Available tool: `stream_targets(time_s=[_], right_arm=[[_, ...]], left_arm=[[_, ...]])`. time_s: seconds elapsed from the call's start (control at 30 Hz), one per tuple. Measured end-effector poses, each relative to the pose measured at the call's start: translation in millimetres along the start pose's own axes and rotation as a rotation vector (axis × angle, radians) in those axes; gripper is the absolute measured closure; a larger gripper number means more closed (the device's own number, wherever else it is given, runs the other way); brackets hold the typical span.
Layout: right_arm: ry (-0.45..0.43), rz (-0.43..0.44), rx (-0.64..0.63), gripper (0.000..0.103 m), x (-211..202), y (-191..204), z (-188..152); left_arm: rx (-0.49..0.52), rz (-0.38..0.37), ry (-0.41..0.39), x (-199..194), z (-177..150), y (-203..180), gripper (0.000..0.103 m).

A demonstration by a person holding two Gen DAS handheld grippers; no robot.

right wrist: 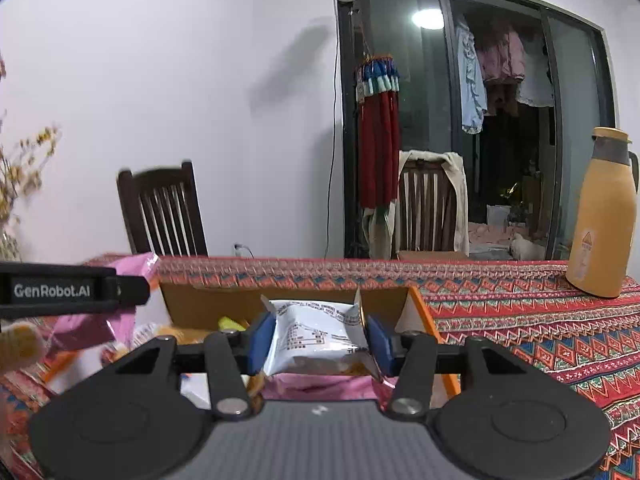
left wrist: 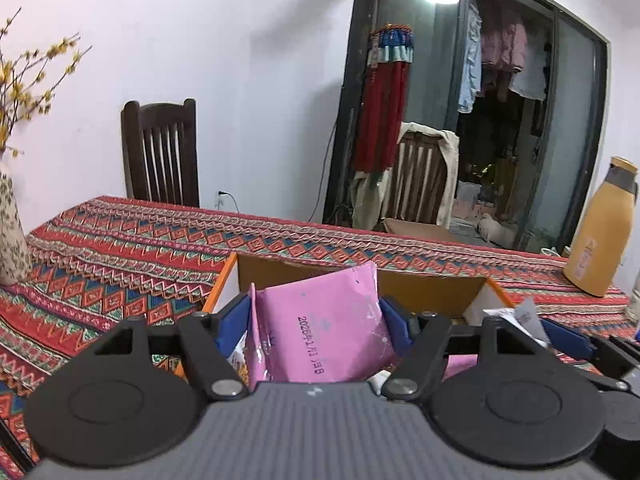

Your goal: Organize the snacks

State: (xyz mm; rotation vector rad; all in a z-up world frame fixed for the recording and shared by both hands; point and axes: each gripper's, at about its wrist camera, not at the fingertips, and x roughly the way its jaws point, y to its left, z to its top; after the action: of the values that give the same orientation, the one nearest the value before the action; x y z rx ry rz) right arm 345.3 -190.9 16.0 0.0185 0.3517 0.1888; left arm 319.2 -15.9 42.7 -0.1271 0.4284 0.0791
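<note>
A: What does the left gripper (left wrist: 318, 316) have between its blue pads?

B: A pink snack packet (left wrist: 320, 332), standing upright, with a printed date running down its face. The pads press on both of its side edges, so the jaws are pinching it, partly spread to its width. It hangs just above the near part of the cardboard box (left wrist: 312, 276) with the orange rim.

A: And the right gripper (right wrist: 320, 340)?

B: It pinches a white-and-silver snack packet (right wrist: 316, 332) the same way, one blue pad on each side, the packet's top corners sticking up past the pads. That packet also sits over the cardboard box (right wrist: 288, 300), near its right half.

A: What lies inside the box?

B: More snacks (mostly hidden by the gripper bodies): something pink (right wrist: 320, 386) directly under the white packet, and yellow and orange wrappers (right wrist: 230, 324) further left.

A: Can each gripper be seen from the other's camera?

B: Yes. In the right wrist view the left one comes in from the left edge, its pink packet (right wrist: 136, 266) showing past it. In the left view the right one's white packet (left wrist: 516, 314) peeks in at the right.

A: The surroundings?

B: The box rests on a table under a red patterned tablecloth (left wrist: 140, 248). A yellow thermos (right wrist: 604, 216) stands far right on it, and a dark wooden chair (left wrist: 160, 152) is behind the table.
</note>
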Motion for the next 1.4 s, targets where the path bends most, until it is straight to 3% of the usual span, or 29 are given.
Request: stream_targets(time_s=[0.3, 0.33, 0.47, 0.53, 0.93, 1.17, 1.4], right_arm=[[0.053, 0.006, 0.018, 0.05, 15, -6, -12], [0.054, 0.006, 0.02, 0.043, 15, -7, -11], [0.061, -0.004, 0.038, 0.017, 15, -9, -13], [0.062, -0.02, 0.061, 0.0, 15, -12, -14], [0.039, -0.032, 0.107, 0.0, 7, -22, -9], [-0.036, -0.009, 0.091, 0.0, -46, -20, -3], [-0.051, 0.029, 0.083, 0.0, -114, -18, -29]], left_arm=[[0.006, 0.01, 0.038, 14, -10, 8, 0.031], [0.004, 0.003, 0.032, 12, -10, 8, 0.028], [-0.022, -0.001, -0.029, -2, -9, 12, 0.0], [-0.043, 0.002, -0.053, -7, -7, 15, 0.0], [-0.044, -0.041, -0.113, -45, 7, 13, 0.0], [0.015, -0.05, -0.173, -103, 1, 15, 0.0], [0.043, -0.058, -0.119, -141, -37, 28, 0.0]])
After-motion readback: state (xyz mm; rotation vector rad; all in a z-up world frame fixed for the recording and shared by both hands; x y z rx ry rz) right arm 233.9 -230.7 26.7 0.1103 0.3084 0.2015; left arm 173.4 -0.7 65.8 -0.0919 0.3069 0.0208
